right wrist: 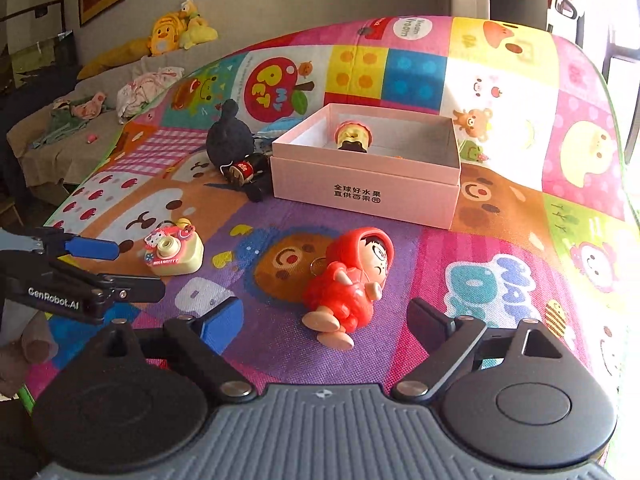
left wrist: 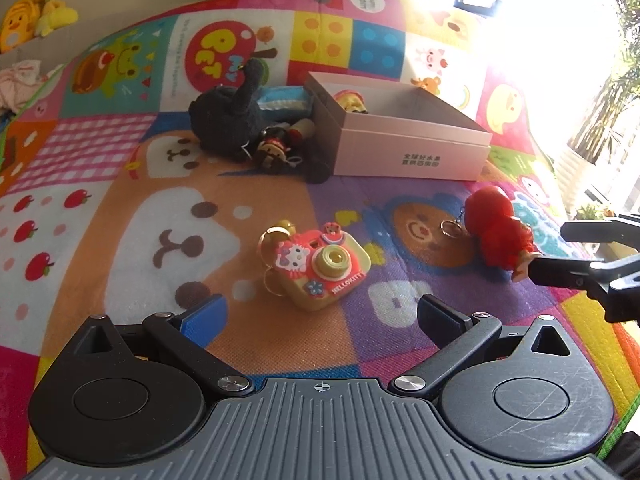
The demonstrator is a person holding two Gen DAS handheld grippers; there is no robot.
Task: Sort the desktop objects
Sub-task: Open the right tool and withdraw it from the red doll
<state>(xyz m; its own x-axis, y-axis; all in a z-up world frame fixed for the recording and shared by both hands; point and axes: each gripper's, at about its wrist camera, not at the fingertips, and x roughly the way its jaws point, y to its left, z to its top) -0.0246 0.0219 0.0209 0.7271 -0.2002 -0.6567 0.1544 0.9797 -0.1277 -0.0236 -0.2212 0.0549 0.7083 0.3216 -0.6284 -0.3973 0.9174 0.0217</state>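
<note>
A pink and yellow Hello Kitty toy camera (left wrist: 320,266) lies on the mat just ahead of my open, empty left gripper (left wrist: 322,316); it also shows in the right wrist view (right wrist: 174,254). A red hooded doll (right wrist: 352,276) lies on its side just ahead of my open, empty right gripper (right wrist: 328,324), and shows in the left wrist view (left wrist: 498,232). An open pink box (right wrist: 360,190) stands behind with a small yellow figure (right wrist: 354,138) inside. The left gripper (right wrist: 128,266) and the right gripper (left wrist: 560,252) each show in the other view.
A black plush toy (left wrist: 228,120) and a small dark figure (left wrist: 272,152) lie left of the box (left wrist: 412,152). The colourful play mat (right wrist: 500,160) covers the surface. A sofa with clothes and yellow plush toys (right wrist: 176,28) stands at far left.
</note>
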